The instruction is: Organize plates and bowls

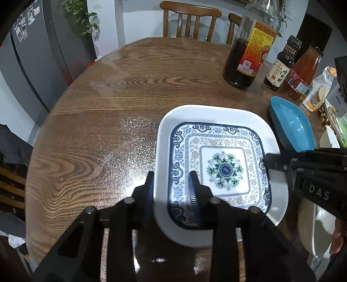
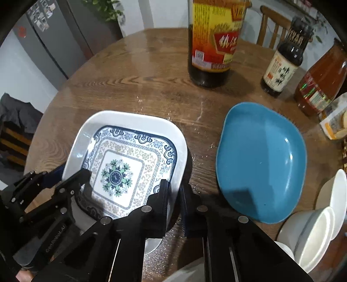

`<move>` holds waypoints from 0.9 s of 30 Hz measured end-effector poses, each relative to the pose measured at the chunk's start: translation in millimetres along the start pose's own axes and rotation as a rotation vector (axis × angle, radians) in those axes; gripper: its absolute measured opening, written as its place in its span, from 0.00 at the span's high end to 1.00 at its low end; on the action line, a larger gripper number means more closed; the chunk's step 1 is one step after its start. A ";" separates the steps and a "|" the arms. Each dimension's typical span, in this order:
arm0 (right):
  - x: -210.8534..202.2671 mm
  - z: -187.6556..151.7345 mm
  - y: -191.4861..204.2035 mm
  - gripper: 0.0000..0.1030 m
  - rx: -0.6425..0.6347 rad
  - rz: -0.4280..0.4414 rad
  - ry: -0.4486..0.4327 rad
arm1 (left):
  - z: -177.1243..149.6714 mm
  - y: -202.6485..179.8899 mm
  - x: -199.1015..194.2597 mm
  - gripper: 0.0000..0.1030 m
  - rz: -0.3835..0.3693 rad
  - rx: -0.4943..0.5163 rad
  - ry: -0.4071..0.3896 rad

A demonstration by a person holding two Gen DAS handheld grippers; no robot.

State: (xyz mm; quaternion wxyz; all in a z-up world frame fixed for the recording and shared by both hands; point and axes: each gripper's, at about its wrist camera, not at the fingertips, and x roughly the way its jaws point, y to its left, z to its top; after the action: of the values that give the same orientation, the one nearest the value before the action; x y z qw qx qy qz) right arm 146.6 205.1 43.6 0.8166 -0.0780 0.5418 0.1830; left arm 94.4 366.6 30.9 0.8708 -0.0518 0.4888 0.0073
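Note:
A square white plate with a blue floral pattern lies on the wooden table; it also shows in the right wrist view. My left gripper is shut on the plate's left rim, one finger under and one inside. My right gripper is shut on the plate's right rim. A blue dish lies right of the plate; it also shows in the left wrist view. White bowls are stacked on their sides at the right.
A large dark sauce bottle, a small soy bottle and an orange sauce bottle stand at the back right. A snack bag lies beside them. Chairs stand behind the table. A fridge is at left.

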 end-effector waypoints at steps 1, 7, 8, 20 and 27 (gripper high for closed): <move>-6.1 1.2 1.7 0.89 0.002 0.002 -0.014 | -0.8 -1.1 -0.4 0.74 0.000 0.004 -0.001; -38.9 -5.0 6.6 0.90 0.003 0.015 -0.110 | -1.1 -1.8 -16.8 0.82 0.027 -0.003 -0.055; -45.4 -5.4 6.1 0.90 0.002 0.018 -0.123 | -1.4 -1.6 -21.4 0.82 0.030 -0.001 -0.065; -121.1 -36.5 5.3 0.90 0.030 0.085 -0.254 | -10.3 -13.0 -97.8 0.82 0.043 0.000 -0.198; -149.9 -77.7 -15.5 0.90 0.070 0.108 -0.292 | -32.6 -39.1 -134.9 0.82 0.044 0.029 -0.236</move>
State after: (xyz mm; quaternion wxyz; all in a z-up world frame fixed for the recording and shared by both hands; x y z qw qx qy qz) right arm 34.1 133.4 148.4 0.8780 0.0070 0.4267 0.2171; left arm -1.3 329.6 132.2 0.9226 -0.0274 0.3840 0.0252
